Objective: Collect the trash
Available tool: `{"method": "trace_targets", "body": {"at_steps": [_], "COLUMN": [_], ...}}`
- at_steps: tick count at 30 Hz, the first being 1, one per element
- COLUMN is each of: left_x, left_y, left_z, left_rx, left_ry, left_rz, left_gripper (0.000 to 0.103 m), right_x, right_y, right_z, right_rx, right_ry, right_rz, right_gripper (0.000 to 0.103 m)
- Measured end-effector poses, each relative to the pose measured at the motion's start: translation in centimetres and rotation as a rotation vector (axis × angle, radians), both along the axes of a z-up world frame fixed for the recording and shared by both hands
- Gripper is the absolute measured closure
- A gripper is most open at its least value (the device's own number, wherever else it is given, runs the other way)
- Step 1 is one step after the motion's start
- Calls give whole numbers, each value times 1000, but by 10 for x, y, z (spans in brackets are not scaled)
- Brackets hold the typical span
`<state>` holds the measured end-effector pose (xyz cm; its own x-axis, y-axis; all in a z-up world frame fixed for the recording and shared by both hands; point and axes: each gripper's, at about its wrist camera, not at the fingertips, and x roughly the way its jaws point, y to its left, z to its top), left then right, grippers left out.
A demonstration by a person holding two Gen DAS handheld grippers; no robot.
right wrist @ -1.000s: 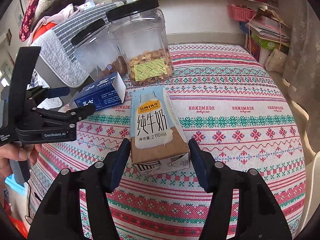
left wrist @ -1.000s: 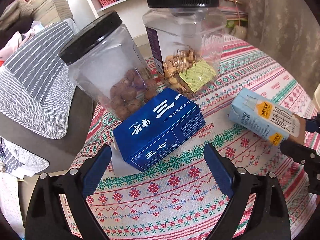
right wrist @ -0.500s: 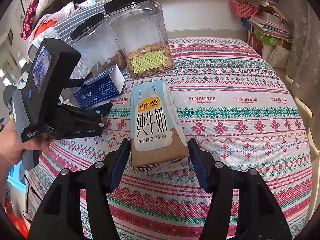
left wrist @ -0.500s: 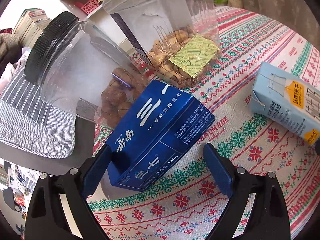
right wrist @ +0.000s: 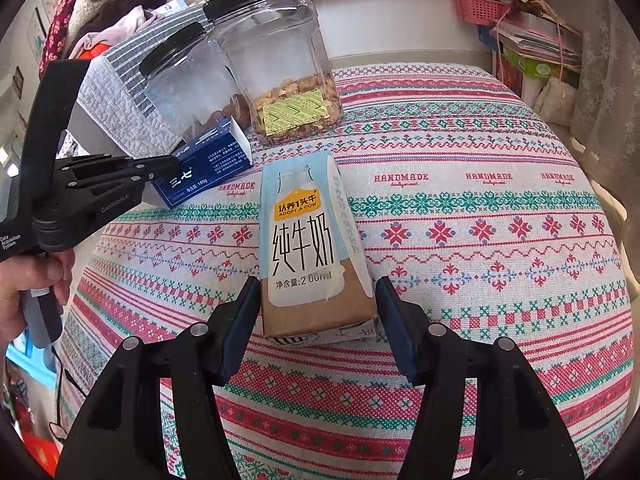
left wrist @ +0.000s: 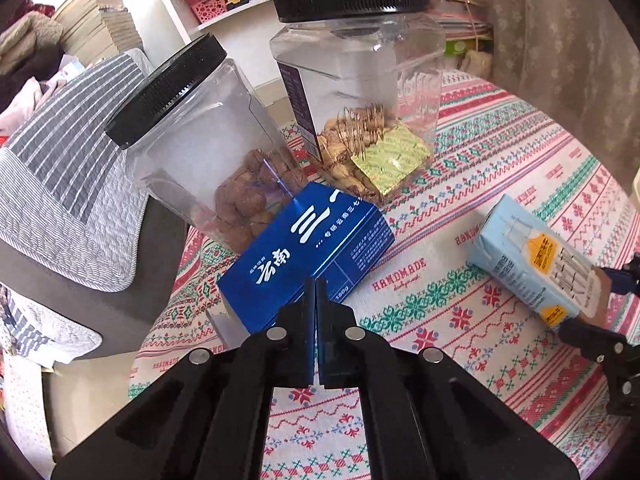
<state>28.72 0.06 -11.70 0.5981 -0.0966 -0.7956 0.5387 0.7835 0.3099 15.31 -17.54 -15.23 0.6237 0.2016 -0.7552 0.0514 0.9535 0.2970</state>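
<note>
Milk carton [right wrist: 310, 248] lies flat on the patterned desk [right wrist: 480, 240], base toward us between the wide jaws of our right gripper [right wrist: 316, 320], framed for a grab. Blue box [left wrist: 308, 260] rests against the jars [left wrist: 200, 152]; our left gripper [left wrist: 315, 312] is closed, apparently pinching the box's near flap.

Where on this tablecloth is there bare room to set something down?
Bare cloth lies right of the milk carton, out to the table edge, and behind it beside the jar. It is crowded at the left, around the blue box and both jars.
</note>
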Motion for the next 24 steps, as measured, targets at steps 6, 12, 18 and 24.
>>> {"method": "trace_targets", "body": {"at_steps": [6,12,18,24], "left_x": [-14,9,28,28], "left_y": [6,36,115,104], "left_z": [0,9,2,-16], "left_rx": [-11,-242,-560,-591], "left_ry": [-43,94,223,288], "left_rz": [74,220,475,470], "left_gripper": [18,18,19,30], "right_x": [-14,-14,-10,-11], "right_y": [-16,-22,-22,-19], "right_z": [2,0,-4,-4], "right_rx": [-6,2,15,16], "right_ry": [-4,-5,-10,-11], "right_rz": [-19,-20,-13,-11], "right_gripper": [47,47,47,47]}}
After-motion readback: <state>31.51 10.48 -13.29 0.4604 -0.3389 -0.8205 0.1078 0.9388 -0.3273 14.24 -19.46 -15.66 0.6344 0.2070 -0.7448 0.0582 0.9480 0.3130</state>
